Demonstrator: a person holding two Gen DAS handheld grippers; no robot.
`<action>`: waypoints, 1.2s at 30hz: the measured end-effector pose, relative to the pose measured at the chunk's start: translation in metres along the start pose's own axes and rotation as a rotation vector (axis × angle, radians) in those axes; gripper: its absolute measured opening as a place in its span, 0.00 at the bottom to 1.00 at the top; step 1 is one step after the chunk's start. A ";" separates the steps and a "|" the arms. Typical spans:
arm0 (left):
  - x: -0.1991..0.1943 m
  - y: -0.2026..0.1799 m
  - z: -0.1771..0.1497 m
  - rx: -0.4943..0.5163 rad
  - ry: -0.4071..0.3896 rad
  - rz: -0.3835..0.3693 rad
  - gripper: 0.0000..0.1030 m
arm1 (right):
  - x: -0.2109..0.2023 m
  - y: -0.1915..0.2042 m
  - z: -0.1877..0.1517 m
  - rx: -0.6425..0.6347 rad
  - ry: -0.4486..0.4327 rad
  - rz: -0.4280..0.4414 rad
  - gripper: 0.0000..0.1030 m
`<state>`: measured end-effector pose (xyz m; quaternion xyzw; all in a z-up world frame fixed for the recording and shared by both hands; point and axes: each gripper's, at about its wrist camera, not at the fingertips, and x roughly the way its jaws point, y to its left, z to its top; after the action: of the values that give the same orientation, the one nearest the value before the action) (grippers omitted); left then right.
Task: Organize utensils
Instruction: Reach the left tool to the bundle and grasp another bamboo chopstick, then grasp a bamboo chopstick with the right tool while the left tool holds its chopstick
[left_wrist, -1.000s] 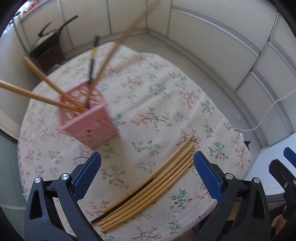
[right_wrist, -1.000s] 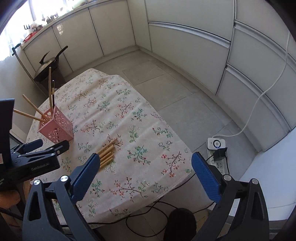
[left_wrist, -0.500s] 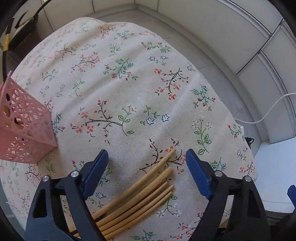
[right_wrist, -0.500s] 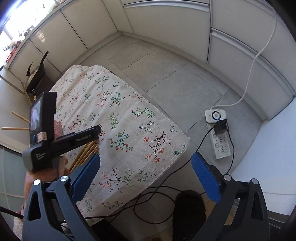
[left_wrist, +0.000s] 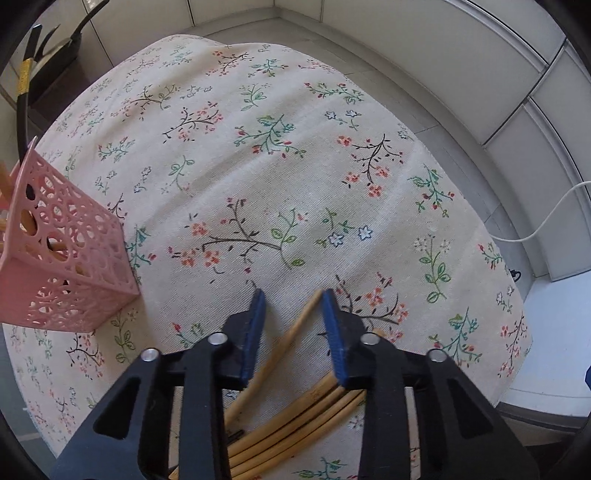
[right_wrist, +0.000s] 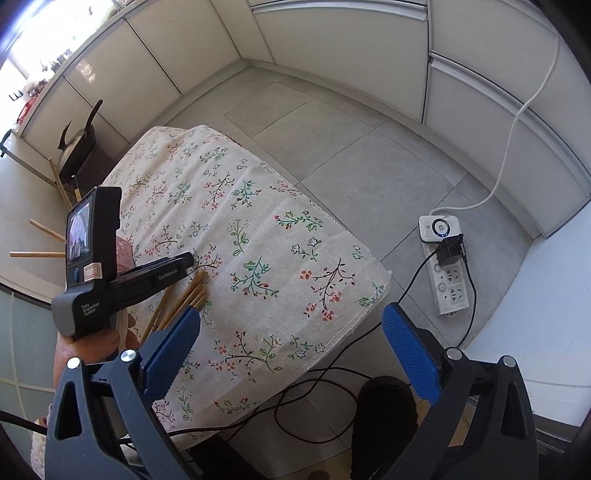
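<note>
Several bamboo chopsticks (left_wrist: 303, 417) lie in a bundle on the flowered tablecloth (left_wrist: 258, 166). One chopstick (left_wrist: 288, 339) is angled away from the bundle and runs up between the blue pads of my left gripper (left_wrist: 291, 295). Its jaws are closing, its tip is near the right pad, and a gap remains on the left side. The pink perforated holder (left_wrist: 70, 266) stands to the left with chopsticks in it. In the right wrist view my right gripper (right_wrist: 291, 314) hangs open and empty over the table's near corner, beside the left gripper (right_wrist: 188, 258) and chopsticks (right_wrist: 184, 299).
A white power strip (right_wrist: 443, 266) with a black plug and trailing cables lies on the grey floor right of the table. A dark pan (right_wrist: 79, 147) sits on a stand behind the table. A black round object (right_wrist: 384, 406) is below the table edge.
My left gripper came down and forward over the chopsticks, and its jaws narrowed from wide open around one stick. The right view swung down toward the table corner and floor.
</note>
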<state>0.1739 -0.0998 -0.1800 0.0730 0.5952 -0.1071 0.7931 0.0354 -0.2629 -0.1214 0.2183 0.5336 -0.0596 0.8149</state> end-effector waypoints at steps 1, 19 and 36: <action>0.000 0.001 -0.002 0.007 -0.002 0.006 0.16 | 0.000 0.001 0.000 -0.005 0.001 0.001 0.93; -0.091 0.025 -0.066 0.115 -0.226 0.045 0.04 | 0.066 0.030 0.014 0.147 0.175 0.110 0.92; -0.182 0.054 -0.119 0.066 -0.431 -0.008 0.04 | 0.140 0.092 0.033 0.092 0.255 0.085 0.41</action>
<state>0.0285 -0.0036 -0.0390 0.0722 0.4081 -0.1427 0.8988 0.1529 -0.1753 -0.2090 0.2839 0.6196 -0.0212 0.7315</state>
